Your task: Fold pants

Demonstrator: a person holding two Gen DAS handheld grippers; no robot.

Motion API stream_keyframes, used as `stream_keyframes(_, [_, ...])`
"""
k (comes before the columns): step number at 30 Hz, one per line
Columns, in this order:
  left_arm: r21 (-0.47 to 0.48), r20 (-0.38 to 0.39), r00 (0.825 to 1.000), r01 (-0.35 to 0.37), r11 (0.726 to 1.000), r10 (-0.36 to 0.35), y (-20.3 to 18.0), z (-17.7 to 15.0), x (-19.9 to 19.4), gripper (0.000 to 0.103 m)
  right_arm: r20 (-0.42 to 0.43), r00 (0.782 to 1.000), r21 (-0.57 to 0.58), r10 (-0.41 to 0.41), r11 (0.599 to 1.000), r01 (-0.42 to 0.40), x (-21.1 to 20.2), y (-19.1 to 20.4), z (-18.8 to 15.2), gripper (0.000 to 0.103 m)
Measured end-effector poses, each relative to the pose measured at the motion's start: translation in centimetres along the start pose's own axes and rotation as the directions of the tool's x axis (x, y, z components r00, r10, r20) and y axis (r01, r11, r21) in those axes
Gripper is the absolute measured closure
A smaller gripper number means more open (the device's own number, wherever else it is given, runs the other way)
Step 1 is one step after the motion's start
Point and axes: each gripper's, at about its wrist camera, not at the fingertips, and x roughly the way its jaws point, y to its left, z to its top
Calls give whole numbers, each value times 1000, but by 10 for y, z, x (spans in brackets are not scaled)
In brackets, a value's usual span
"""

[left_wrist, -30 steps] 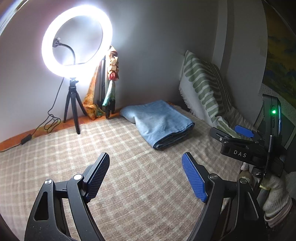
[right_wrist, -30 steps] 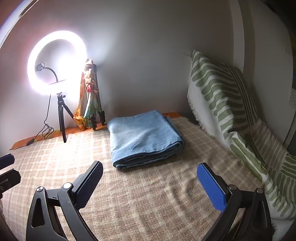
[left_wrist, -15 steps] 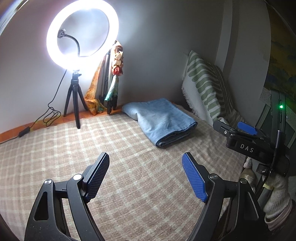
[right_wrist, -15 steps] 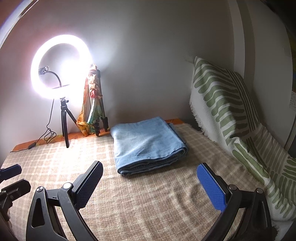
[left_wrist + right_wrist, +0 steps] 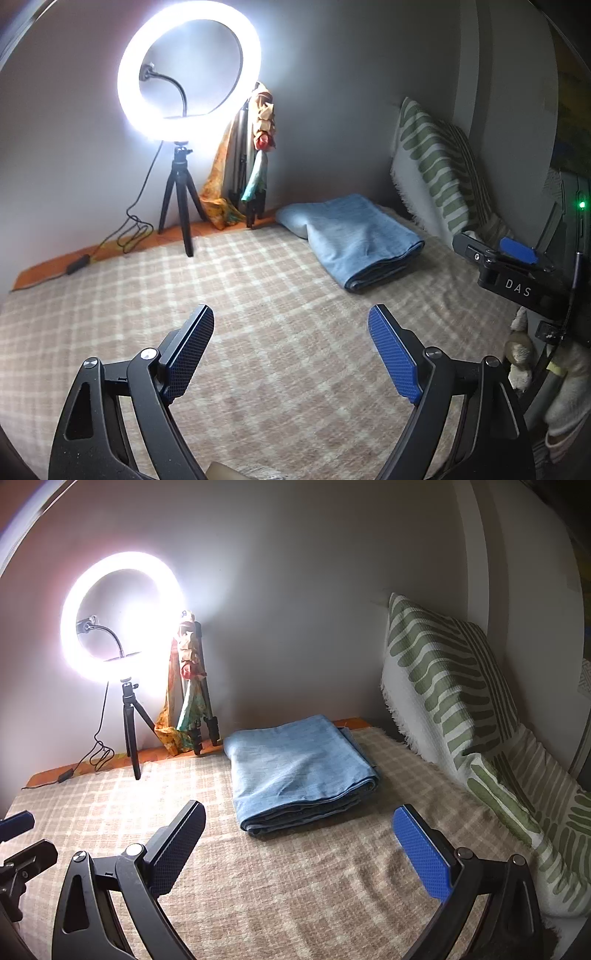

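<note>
One pair of soft blue denim pants (image 5: 299, 771) is seen folded flat on a checked woven blanket (image 5: 295, 886); left gripper (image 5: 291, 350) and right gripper (image 5: 299, 845) jaws are spread, empty.

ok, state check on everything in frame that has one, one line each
blue pants: folded in a flat stack, lying on the checked blanket, not gripped
left gripper: open, nothing between the pads
right gripper: open, nothing between the pads
ring light: switched on, upright on its tripod
green-patterned cushion: leaning against the wall
</note>
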Motion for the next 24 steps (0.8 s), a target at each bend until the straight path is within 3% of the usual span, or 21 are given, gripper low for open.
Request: stream_keyframes(24, [10, 6, 1000, -6, 1000, 6, 0, 3, -3, 14, -2, 1000, -4, 3, 1000, -3, -1, 5, 1, 0])
